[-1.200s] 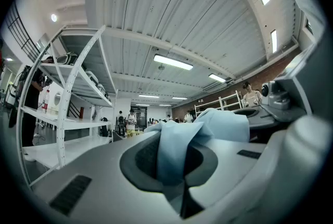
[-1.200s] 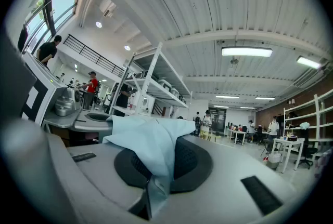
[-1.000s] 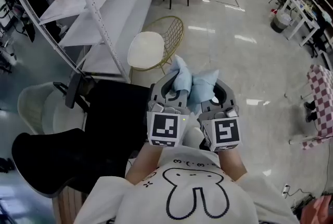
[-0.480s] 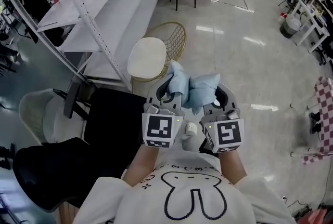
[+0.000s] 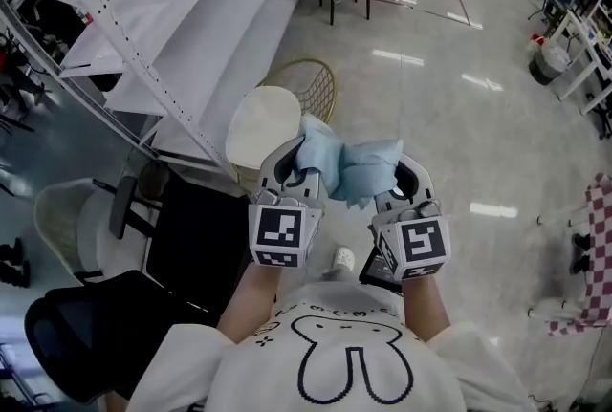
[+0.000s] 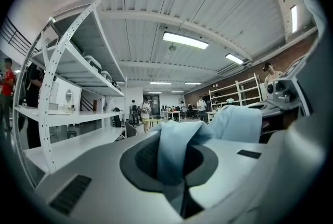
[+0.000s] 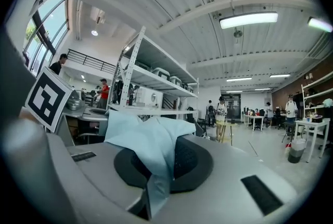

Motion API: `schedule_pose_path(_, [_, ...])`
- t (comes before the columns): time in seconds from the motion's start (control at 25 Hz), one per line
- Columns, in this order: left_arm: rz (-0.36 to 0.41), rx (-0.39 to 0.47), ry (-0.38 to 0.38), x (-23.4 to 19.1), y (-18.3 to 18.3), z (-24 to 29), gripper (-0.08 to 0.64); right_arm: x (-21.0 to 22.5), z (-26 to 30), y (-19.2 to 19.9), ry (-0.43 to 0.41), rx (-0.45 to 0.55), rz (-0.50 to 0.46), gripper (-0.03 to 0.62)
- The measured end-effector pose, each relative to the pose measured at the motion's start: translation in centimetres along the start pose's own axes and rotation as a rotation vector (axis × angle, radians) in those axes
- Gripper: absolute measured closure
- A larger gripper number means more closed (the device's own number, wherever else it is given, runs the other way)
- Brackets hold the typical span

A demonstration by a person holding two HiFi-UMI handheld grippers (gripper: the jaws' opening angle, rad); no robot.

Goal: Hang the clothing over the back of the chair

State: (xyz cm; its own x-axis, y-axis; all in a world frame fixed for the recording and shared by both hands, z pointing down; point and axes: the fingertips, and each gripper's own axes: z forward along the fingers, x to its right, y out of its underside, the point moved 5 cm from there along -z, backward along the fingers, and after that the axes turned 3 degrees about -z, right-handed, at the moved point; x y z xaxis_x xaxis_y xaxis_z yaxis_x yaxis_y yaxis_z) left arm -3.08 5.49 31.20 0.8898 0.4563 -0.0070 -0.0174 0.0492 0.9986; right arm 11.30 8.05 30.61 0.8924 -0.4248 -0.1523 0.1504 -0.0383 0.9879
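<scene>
Cloth (image 5: pixel 349 166): we hold it bunched between both grippers, just right of the chair (image 5: pixel 273 109).
Left gripper (image 5: pixel 295 162): jaws pinched on its left end.
Right gripper (image 5: pixel 404 176): jaws clamped on its right end.
Hidden: pinched edges.

The clothing (image 5: pixel 349 162) is a pale blue cloth, bunched into a soft crumpled wad at the centre of the head view. One end is pinched in the left gripper (image 5: pixel 298 162), the other in the right gripper (image 5: pixel 406 173), and it is held off the floor. In each gripper view a fold rises from between the closed jaws. The chair (image 5: pixel 273 114), gold wire with a white round seat, stands just above the cloth in the frame, apart from it.
</scene>
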Motion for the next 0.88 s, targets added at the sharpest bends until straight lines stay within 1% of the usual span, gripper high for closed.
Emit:
schedule_pose_path(0.2, [0.003, -0.027, -0.048, -0.5, 0.5, 4.9, 0.526, 4.2, 3.8, 1.0, -0.041, -0.023, -0.001, 0.555])
schedule_pose_path(0.32, [-0.004, -0.049, -0.086, -0.9, 1.0, 6.6, 0.526, 6.2, 5.4, 1.6, -0.072, -0.041, -0.007, 0.555])
schedule_pose_path(0.44, [-0.005, -0.073, -0.110, -1.4, 1.5, 7.8, 0.526, 7.9, 6.7, 2.3, -0.079, -0.058, -0.003, 0.554])
schedule_pose_path(0.6, [-0.010, -0.116, -0.127, -2.1, 2.9, 9.0, 0.526, 9.0, 8.0, 3.5, -0.080, -0.078, 0.002, 0.554])
schedule_pose_path(0.76, [0.040, -0.147, -0.136, -2.8, 3.8, 10.4, 0.526, 9.6, 9.6, 4.2, -0.079, -0.099, 0.007, 0.554])
schedule_pose_path(0.88, [0.041, -0.151, -0.127, -3.7, 4.2, 11.6, 0.526, 10.0, 11.0, 4.5, -0.080, -0.109, -0.003, 0.554])
